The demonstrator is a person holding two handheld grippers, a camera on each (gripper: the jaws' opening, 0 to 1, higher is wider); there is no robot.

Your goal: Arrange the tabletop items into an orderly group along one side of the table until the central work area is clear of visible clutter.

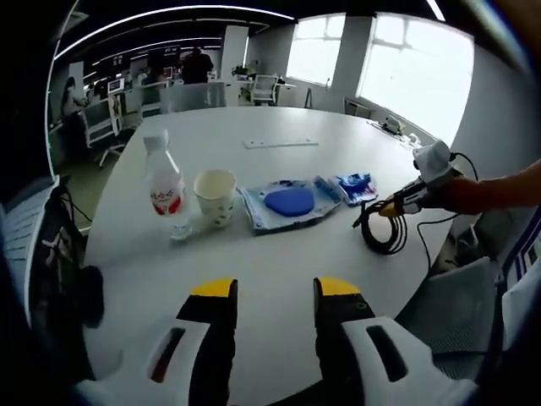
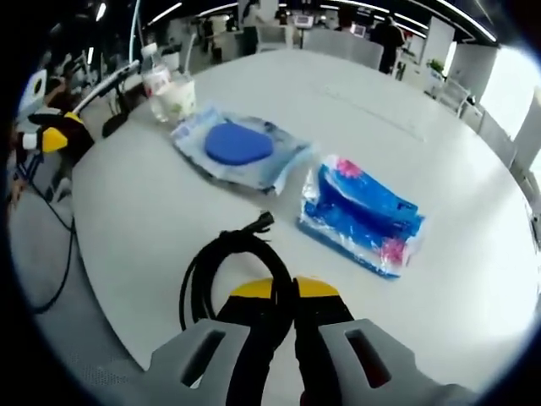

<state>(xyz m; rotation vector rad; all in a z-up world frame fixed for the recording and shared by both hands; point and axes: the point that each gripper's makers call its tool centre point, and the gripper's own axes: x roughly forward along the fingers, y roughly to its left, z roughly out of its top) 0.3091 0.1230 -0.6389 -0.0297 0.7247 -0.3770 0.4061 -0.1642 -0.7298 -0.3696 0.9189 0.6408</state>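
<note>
Now: step – cable being placed | right hand-held gripper pinching cable beside packet on tabletop | left hand-held gripper spread, empty | next – likely set cable in row, then let go.

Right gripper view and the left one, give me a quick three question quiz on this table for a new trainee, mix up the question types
1. True or false: the right gripper is shut on the black cable.
2. Multiple choice: what lies between the paper cup and the blue tissue pack in the left gripper view? A) a stapler B) the clear bag with a blue round pad C) a mug
3. Fill in: the left gripper is ____, holding nothing, above the white table.

Key: 1 true; 2 B; 3 open.
</note>
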